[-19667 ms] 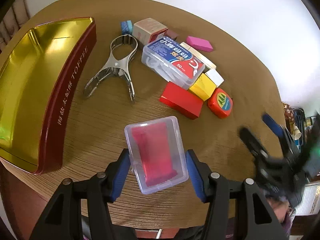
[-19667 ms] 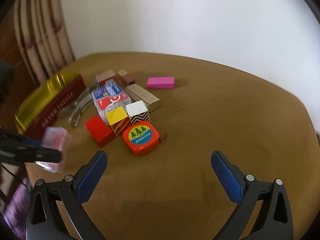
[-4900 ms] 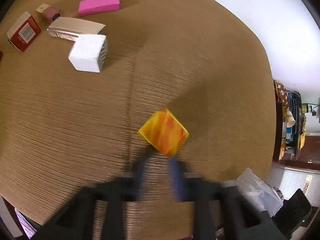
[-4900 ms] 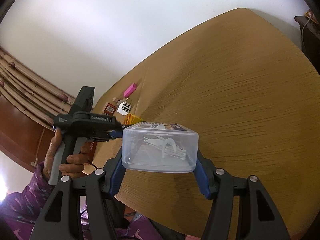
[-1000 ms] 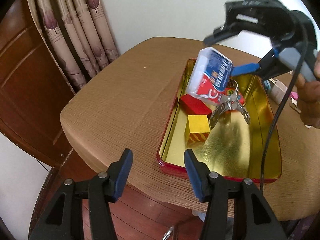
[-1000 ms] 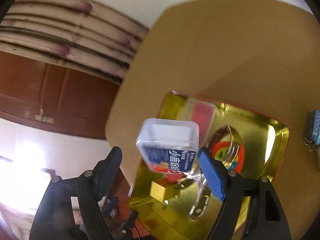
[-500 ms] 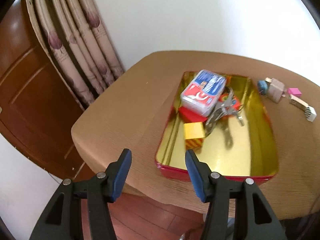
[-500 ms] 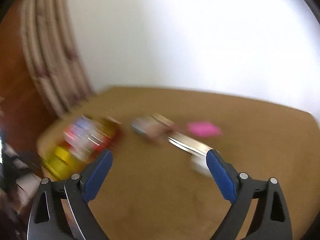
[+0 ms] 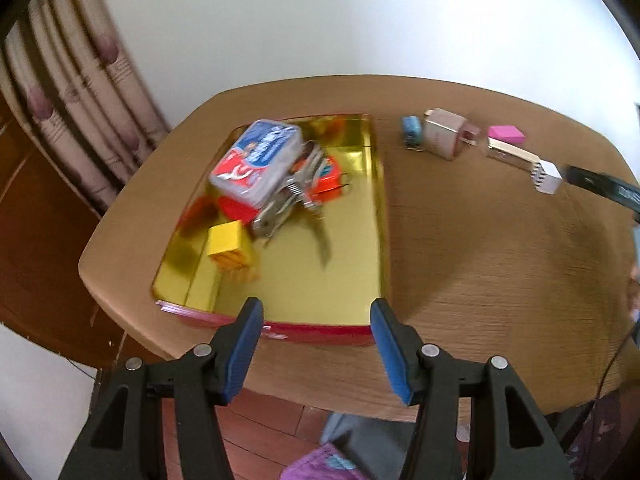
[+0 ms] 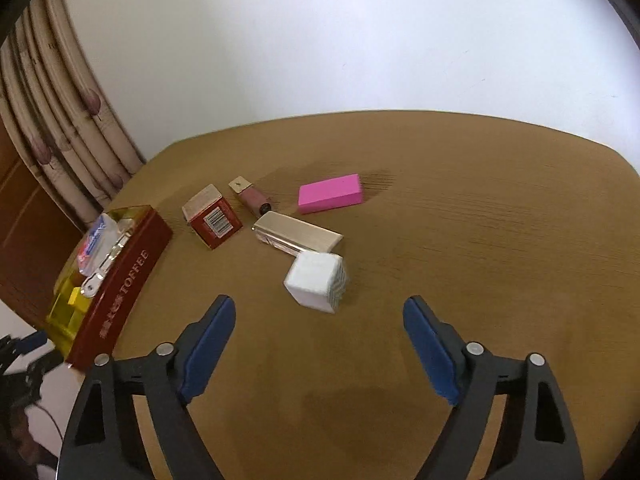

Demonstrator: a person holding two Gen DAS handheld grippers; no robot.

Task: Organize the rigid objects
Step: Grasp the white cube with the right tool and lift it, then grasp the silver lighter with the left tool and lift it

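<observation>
White cube [image 10: 316,282], one, patterned on its right face, stood on the counter [image 10: 480,240] directly ahead of the right tool [image 10: 319,354], at twelve o'clock and near, between the lines of its spread blue pads [image 10: 208,344]. No long axis to speak of; one corner pointed toward the tool. The right tool was released and empty, and clearly the nearer of the two. The left tool [image 9: 316,350], likewise released and empty, hovered at the near end of the toffee tin [image 9: 372,216], with the cube well away at its two o'clock.

Loose on the counter, counted from the right wrist view:
- gold bar-shaped box [image 10: 298,236], one, just beyond the cube, apparently touching it, long axis running ten to four
- pink block [image 10: 330,193], one, at twelve o'clock, farther
- red carton [image 10: 212,222], one, at eleven o'clock
- small pink tube [image 10: 250,196], one
- small blue item [image 9: 412,130], one, seen in the left wrist view only

Already in the tin: floss box [image 9: 256,160], metal clip [image 9: 288,200], yellow block [image 9: 228,246], orange tape measure [image 9: 326,178], red block [image 9: 236,208], one each.
</observation>
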